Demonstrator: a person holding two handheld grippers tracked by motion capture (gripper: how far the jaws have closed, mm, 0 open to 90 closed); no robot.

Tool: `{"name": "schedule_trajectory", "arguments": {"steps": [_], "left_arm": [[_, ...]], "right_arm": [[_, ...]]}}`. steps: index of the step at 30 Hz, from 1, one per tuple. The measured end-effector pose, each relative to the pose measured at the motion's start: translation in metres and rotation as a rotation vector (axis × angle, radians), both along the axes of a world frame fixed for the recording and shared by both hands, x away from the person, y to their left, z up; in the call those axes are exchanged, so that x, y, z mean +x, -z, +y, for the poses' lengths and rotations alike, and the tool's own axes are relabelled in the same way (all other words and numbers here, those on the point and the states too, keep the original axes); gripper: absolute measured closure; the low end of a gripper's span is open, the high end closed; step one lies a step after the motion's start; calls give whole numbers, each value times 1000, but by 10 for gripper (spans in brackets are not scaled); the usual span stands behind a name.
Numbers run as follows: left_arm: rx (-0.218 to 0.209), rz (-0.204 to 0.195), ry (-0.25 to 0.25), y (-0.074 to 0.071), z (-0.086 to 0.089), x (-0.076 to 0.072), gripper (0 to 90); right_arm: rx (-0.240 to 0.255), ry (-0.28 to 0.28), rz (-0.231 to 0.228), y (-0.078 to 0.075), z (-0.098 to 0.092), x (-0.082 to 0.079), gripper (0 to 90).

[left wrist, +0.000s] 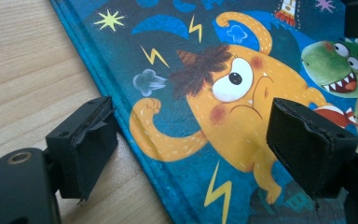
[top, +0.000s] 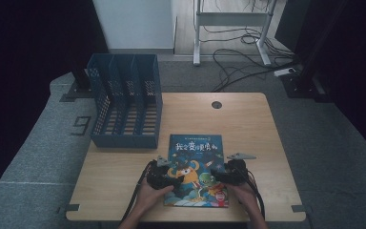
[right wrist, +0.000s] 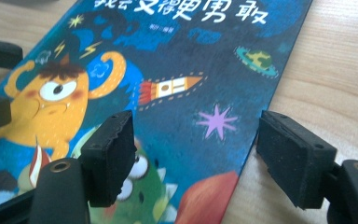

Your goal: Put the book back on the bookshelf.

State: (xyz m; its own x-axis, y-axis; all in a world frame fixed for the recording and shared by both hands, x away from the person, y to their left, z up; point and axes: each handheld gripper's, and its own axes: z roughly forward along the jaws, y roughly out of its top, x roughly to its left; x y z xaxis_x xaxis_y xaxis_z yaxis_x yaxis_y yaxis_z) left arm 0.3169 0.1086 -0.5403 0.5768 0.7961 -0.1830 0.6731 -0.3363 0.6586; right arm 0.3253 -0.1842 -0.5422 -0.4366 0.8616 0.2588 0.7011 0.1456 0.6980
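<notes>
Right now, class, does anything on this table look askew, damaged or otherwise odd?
Little stands out: the picture book lies flat and nearly square to the table. The left gripper's rubber pads look frayed.

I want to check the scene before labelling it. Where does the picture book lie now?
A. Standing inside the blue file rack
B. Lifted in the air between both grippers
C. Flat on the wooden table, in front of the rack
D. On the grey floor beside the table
C: the picture book lies flat on the table, on the near side of the blue file rack, with both grippers open over its side edges.
</notes>
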Motion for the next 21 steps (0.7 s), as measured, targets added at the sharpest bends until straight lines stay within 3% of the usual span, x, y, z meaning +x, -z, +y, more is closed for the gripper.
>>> {"name": "schedule_trajectory", "arguments": {"steps": [13,21], "left_arm": [[10,-10,4,1,-1,0,149],[4,-7,5,1,-1,0,149]], "right_arm": [[43,11,8,-1,-2,5,257],[30,9,8,-1,-1,5,259]]}}
